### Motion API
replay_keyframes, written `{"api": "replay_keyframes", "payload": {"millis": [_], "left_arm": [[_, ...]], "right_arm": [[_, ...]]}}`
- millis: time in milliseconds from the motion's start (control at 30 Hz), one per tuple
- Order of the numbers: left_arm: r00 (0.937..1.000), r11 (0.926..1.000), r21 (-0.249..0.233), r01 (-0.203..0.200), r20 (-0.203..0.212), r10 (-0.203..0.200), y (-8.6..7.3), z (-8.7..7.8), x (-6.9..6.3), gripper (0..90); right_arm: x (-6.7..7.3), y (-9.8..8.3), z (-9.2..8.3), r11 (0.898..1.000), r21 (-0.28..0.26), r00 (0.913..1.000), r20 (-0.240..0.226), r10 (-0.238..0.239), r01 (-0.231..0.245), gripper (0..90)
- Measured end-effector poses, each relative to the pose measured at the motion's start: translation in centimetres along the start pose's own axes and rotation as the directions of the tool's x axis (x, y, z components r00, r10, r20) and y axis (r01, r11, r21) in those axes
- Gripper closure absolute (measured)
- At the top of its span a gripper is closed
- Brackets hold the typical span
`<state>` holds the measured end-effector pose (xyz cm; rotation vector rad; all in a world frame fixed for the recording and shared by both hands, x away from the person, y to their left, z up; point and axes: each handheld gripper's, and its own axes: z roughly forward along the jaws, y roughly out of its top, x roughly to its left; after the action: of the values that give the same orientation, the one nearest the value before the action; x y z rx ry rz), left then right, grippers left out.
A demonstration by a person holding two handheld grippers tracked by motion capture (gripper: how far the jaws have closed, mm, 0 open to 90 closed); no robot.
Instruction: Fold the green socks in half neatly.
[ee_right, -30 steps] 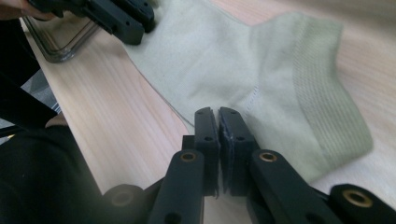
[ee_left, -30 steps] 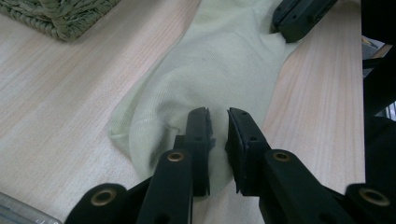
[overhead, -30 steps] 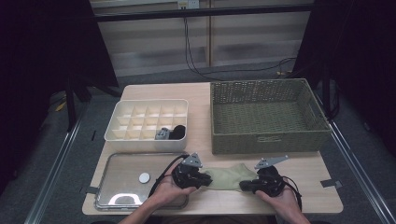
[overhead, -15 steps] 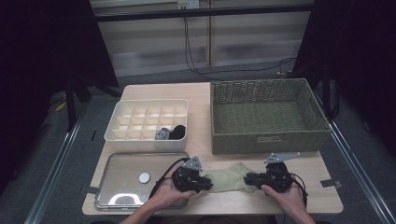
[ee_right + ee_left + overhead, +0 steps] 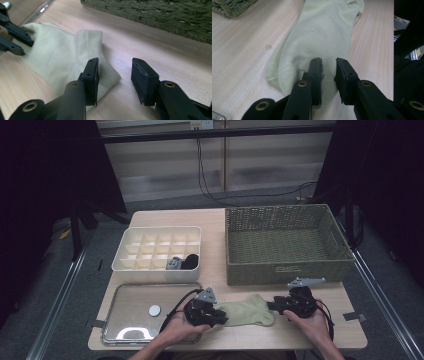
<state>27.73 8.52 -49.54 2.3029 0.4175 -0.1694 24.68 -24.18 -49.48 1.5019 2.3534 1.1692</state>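
A pale green sock (image 5: 247, 311) lies flat near the table's front edge, stretched left to right. My left gripper (image 5: 220, 316) sits at its left end. In the left gripper view the jaws (image 5: 328, 61) stand a little apart over the sock (image 5: 324, 37), with flat fabric showing in the gap. My right gripper (image 5: 274, 305) is at the sock's right end. Its jaws (image 5: 113, 62) have just been opening; one finger rests over the corner of the sock (image 5: 57, 57) and bare wood shows between them. The left gripper (image 5: 15, 37) shows at the far end.
A woven green basket (image 5: 285, 270) stands just behind the sock. A white divided box (image 5: 155, 267) at back left holds a dark roll (image 5: 190, 261) and a grey one (image 5: 173, 263). A metal tray (image 5: 130, 320) with a small white disc (image 5: 154, 310) lies beside the left hand.
The right gripper has drawn off to the right and its jaws have parted. The sock, bunched before, now lies longer and flatter. The left gripper has stayed put.
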Motion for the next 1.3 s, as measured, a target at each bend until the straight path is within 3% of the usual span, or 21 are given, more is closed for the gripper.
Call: {"api": "replay_keyframes", "payload": {"millis": [100, 333, 400, 500, 600, 733, 867, 900, 1000, 1033, 1200, 1300], "left_arm": [[1.0, 1.0, -0.003, -0.008, 0.0, 0.008, 0.0, 0.1, 0.0, 73.9], [1.0, 1.0, 0.0, 0.002, -0.005, -0.002, 0.0, 0.0, -0.1, 73.2], [0.9997, 0.9999, -0.004, -0.012, -0.023, 0.012, 0.0, 0.1, -0.3, 72.7], [0.9999, 0.9999, -0.005, -0.01, -0.01, 0.01, 0.1, 0.0, -0.2, 72.2], [1.0, 0.9996, -0.029, 0.001, 0.0, -0.001, 0.2, -0.3, -0.2, 72.0], [0.9999, 0.9949, -0.101, -0.006, -0.012, 0.005, 1.3, -1.1, -0.1, 71.7], [0.9999, 0.9936, -0.112, -0.009, -0.008, 0.008, 2.5, -0.6, 0.1, 71.2], [0.9997, 0.9929, -0.117, -0.023, 0.003, 0.024, 3.2, 0.3, 0.1, 70.9], [0.9996, 0.9956, -0.091, -0.02, 0.02, 0.022, 3.6, 1.2, 0.1, 69.9], [0.9992, 0.9978, -0.06, -0.026, 0.028, 0.028, 3.8, 2.1, 0.1, 69.4], [0.9994, 0.9994, -0.016, -0.03, 0.019, 0.03, 3.7, 3.3, 0.1, 69.8], [0.9991, 0.999, -0.017, -0.04, 0.016, 0.04, 3.4, 3.7, 0.0, 69.3]], "right_arm": [[0.1, -0.1, 0.3, 1.0, 0.017, 1.0, 0.001, -0.005, 0.004, 59.4], [0.3, -0.5, 0.4, 0.999, 0.002, 0.9992, -0.014, -0.038, 0.038, 62.7], [0.6, -0.7, 0.5, 0.998, -0.013, 0.9982, -0.014, -0.058, 0.058, 63.1], [0.9, -0.9, 0.7, 0.993, -0.034, 0.9939, -0.002, -0.11, 0.11, 66.7], [1.1, -0.9, 0.7, 0.994, -0.023, 0.9944, -0.008, -0.105, 0.105, 72.6], [1.4, -0.5, 1.0, 0.996, 0.006, 0.9959, -0.014, -0.089, 0.089, 80.8], [1.5, -0.3, 1.1, 0.997, 0.017, 0.9967, -0.03, -0.075, 0.076, 81.8], [1.4, -0.2, 1.2, 0.997, 0.023, 0.9966, -0.046, -0.068, 0.069, 82.3], [1.5, 0.0, 1.1, 0.998, 0.022, 0.9968, -0.049, -0.064, 0.065, 82.6], [1.5, 0.0, 1.0, 0.998, 0.012, 0.9966, -0.056, -0.06, 0.06, 82.9], [1.4, 0.1, 0.7, 0.999, 0.002, 0.9964, -0.068, -0.049, 0.05, 82.9], [1.4, 0.4, 0.3, 0.999, -0.029, 0.9954, -0.084, -0.045, 0.043, 82.9]]}}
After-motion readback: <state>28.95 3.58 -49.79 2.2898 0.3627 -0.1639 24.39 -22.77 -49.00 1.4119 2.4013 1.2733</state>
